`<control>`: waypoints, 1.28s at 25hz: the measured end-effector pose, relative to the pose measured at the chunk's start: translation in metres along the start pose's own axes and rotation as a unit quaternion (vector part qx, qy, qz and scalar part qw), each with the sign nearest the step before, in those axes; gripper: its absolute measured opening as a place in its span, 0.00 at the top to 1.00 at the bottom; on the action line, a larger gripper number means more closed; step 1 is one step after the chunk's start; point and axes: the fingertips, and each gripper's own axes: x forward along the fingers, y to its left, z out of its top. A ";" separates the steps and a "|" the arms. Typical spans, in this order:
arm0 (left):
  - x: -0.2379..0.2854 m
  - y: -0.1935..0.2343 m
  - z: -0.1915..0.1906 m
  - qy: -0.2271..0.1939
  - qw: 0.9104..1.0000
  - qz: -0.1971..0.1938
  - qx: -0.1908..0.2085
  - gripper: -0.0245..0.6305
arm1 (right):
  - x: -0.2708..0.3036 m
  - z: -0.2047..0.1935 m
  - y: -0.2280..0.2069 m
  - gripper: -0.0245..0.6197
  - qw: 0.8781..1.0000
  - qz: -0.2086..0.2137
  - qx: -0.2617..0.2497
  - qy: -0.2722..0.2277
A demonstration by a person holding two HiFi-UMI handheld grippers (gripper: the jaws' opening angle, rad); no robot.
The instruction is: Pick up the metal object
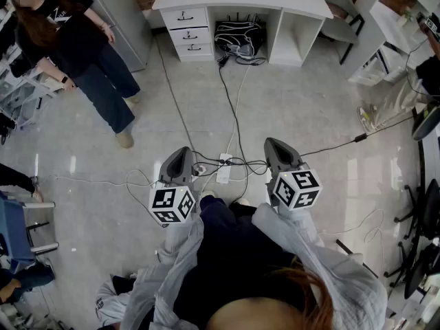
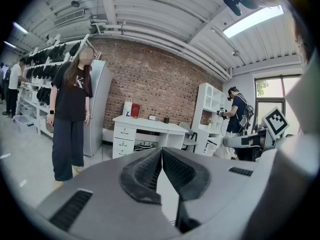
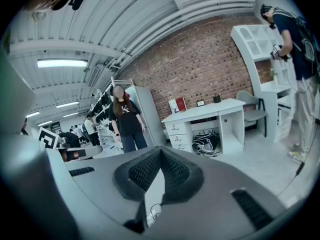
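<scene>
No metal object can be made out in any view. Both grippers are held side by side at waist height over the pale floor, pointing across the room towards a white desk [image 1: 240, 2]. My left gripper [image 1: 180, 158] is shut, its ribbed pads [image 2: 150, 171] meeting at the tips with nothing between them. My right gripper [image 1: 276, 148] is shut too, and its pads [image 3: 172, 171] hold nothing. In the left gripper view the left gripper [image 2: 161, 151] faces the desk [image 2: 150, 126]. The right gripper [image 3: 160, 151] faces the same desk [image 3: 207, 111] from further right.
A white power strip [image 1: 224, 168] and tangled cables lie on the floor just ahead of the grippers. A black bag [image 1: 238, 36] sits under the desk, beside drawers [image 1: 189, 33]. One person [image 1: 75, 47] stands at the left by shelves; another [image 2: 235, 115] works at a white shelf unit on the right.
</scene>
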 end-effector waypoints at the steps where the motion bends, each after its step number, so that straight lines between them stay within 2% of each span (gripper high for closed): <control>1: -0.001 -0.004 -0.001 -0.001 1.000 -0.003 0.002 0.93 | -0.002 -0.001 0.000 0.95 1.000 -0.001 -0.004 -0.002; 4: -0.002 -0.013 -0.004 -0.005 1.000 -0.006 0.009 0.93 | -0.007 -0.004 -0.002 0.95 1.000 -0.002 -0.010 -0.005; 9: -0.011 -0.024 -0.008 -0.010 1.000 -0.003 0.010 0.93 | -0.016 -0.012 -0.009 0.95 1.000 -0.003 0.017 -0.013; 19: -0.016 -0.032 -0.013 -0.002 1.000 -0.002 0.014 0.93 | -0.016 -0.019 -0.008 0.95 0.999 0.009 0.029 -0.010; 25: 0.011 -0.022 -0.006 -0.003 1.000 -0.002 0.011 0.93 | 0.001 -0.011 -0.019 0.95 0.999 0.005 0.032 -0.009; 32: 0.070 -0.003 0.007 -0.008 1.000 -0.022 0.019 0.93 | 0.046 0.005 -0.041 0.95 0.999 -0.006 0.033 -0.011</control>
